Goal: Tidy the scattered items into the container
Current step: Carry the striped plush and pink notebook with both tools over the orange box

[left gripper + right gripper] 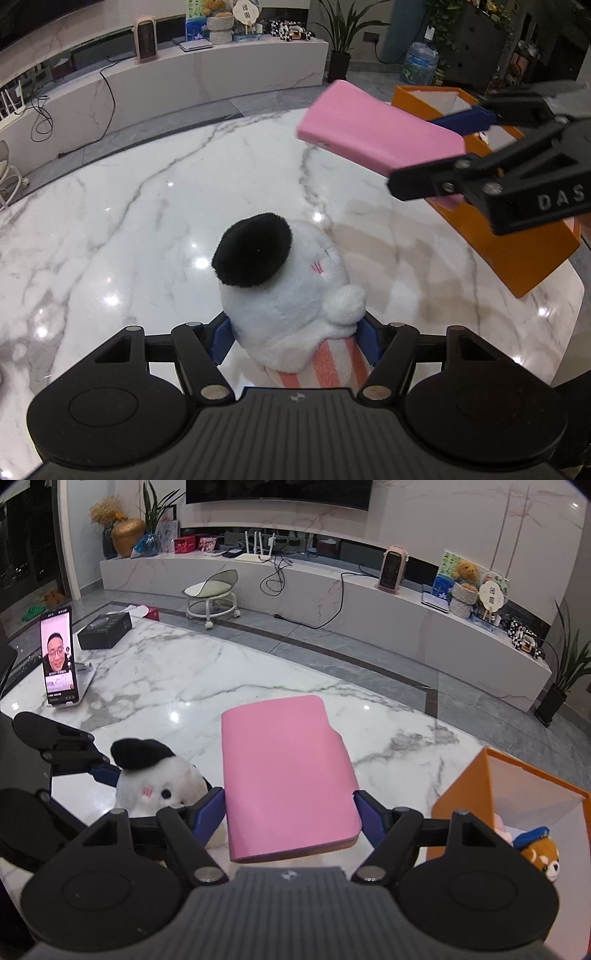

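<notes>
My left gripper (295,338) is shut on a white plush toy (284,291) with a black ear and a pink-striped body, held above the marble table (129,229). My right gripper (290,812) is shut on a flat pink case (284,771), held above the table. In the left wrist view the pink case (376,129) and right gripper (461,147) hang at the upper right, over the near edge of the orange box (517,254). In the right wrist view the plush toy (159,779) and left gripper (159,790) are at the left, and the orange box (480,786) at the right.
A small brown plush with a blue cap (543,853) lies inside the orange box. A phone on a stand (59,657) and a black box (105,629) sit at the table's far left. A white TV bench (332,602), a stool (212,594) and a water bottle (419,62) stand beyond.
</notes>
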Motion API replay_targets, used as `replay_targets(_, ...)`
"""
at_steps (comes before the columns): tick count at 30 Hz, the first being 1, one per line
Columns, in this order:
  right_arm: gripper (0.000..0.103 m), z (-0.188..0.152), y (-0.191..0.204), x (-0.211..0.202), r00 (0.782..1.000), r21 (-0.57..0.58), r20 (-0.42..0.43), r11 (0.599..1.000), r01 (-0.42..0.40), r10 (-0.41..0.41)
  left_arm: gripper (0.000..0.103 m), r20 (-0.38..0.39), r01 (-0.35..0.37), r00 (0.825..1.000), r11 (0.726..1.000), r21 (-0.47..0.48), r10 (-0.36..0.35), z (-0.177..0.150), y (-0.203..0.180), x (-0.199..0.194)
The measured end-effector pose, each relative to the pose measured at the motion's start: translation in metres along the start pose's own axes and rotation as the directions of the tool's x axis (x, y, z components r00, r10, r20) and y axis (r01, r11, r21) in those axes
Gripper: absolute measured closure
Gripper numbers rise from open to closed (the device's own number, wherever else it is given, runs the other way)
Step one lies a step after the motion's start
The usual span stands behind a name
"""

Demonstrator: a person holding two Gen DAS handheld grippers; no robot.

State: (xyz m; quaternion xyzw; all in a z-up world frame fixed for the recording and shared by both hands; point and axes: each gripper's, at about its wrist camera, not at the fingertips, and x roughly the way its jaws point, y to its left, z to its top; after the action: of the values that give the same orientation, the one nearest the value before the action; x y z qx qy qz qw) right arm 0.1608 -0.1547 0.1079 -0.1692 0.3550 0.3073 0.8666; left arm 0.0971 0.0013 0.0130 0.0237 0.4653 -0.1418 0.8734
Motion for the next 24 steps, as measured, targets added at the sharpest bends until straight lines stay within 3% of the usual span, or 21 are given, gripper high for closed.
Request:
replay_targets(9,0.026,-0.003,-0.013,-0.026,0.999,0.042,0.046,0.999,0.016,-0.018,0.026,0.033,-0.017,0.999,1.0,0.016,0.017,0.014,-0.016,-0.012)
replay_targets(24,0.026,-0.022,-0.065,-0.075,0.99,0.147,0.123,0.988,0.049,-0.067,0.026,0.113,-0.025,0.994,0.99,0.14,0.009,0.078,-0.081,-0.02)
